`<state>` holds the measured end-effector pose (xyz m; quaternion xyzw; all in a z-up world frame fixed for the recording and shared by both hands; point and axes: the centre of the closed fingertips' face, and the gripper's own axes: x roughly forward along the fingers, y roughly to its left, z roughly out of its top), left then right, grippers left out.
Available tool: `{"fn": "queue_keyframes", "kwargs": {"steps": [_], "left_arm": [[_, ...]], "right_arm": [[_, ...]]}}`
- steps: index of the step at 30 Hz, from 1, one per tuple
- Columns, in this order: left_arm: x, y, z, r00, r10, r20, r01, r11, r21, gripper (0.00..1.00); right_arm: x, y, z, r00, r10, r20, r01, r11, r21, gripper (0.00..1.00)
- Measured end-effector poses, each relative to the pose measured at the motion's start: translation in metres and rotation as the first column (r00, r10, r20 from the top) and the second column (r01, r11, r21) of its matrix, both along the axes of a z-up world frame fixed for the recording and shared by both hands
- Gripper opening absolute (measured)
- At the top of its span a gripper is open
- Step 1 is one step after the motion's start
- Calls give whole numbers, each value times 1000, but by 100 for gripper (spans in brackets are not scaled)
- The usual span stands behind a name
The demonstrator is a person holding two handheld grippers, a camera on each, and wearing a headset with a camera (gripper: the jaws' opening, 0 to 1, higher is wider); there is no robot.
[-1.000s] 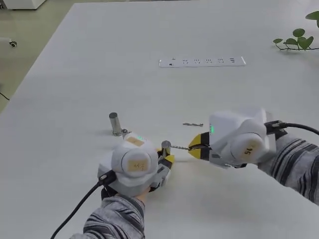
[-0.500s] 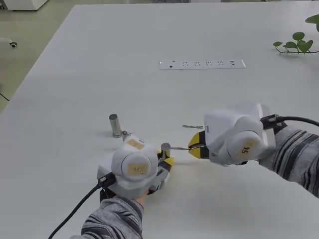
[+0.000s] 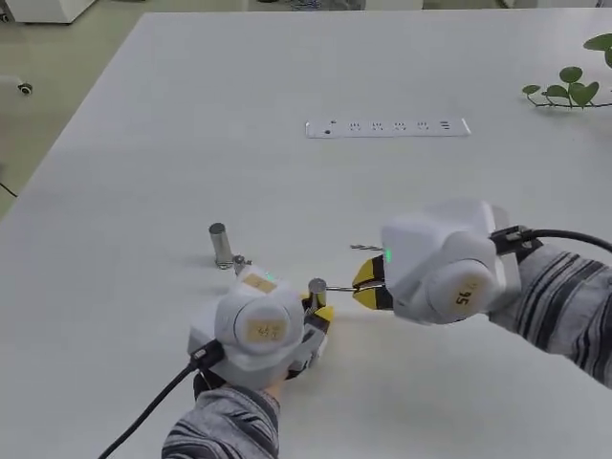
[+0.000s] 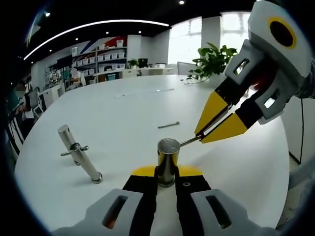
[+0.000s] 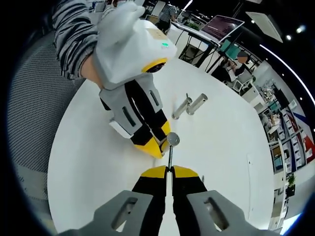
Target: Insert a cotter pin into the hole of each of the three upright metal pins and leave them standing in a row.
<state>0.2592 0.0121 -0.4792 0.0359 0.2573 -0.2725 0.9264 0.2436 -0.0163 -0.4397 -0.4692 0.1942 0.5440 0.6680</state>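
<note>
The right tongs (image 3: 369, 285) have closed in on the upright metal pin (image 3: 316, 286). They are clenched on a cotter pin (image 3: 341, 287) whose tip meets that pin just under its cap. The left tongs (image 3: 320, 308) are clamped on the pin's lower half, steadying it on the worktop (image 3: 287, 143). A finished pin (image 3: 221, 244) stands to the left, already fitted. This looks like the second of three. A spare cotter pin (image 3: 368, 248) lies just beyond the right tongs.
</note>
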Motion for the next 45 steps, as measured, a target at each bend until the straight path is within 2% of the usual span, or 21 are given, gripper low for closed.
{"fn": "queue_keyframes", "kwargs": {"steps": [13,26,30,40,42,45], "left_arm": [[0,0,-1,999,31,-13,-32,999,-20,10],[1,0,-3,999,44,-10,-45,999,-13,10],[1,0,-4,999,43,-11,-43,999,-12,10],[1,0,-5,998,57,-34,-57,998,-16,11],[0,-1,-5,998,54,-38,-55,998,-20,13],[-1,0,-1,999,43,-28,-44,999,-18,21]], "right_arm": [[3,20,-2,1000,19,1,-19,999,35,0],[5,25,-2,1000,25,-2,-25,999,26,0],[6,26,-3,1000,7,-18,-6,999,40,0],[7,27,-4,1000,-2,-29,3,999,50,0],[7,27,-4,999,-13,-39,15,998,57,0],[7,27,-5,997,-33,-66,38,996,77,0]]}}
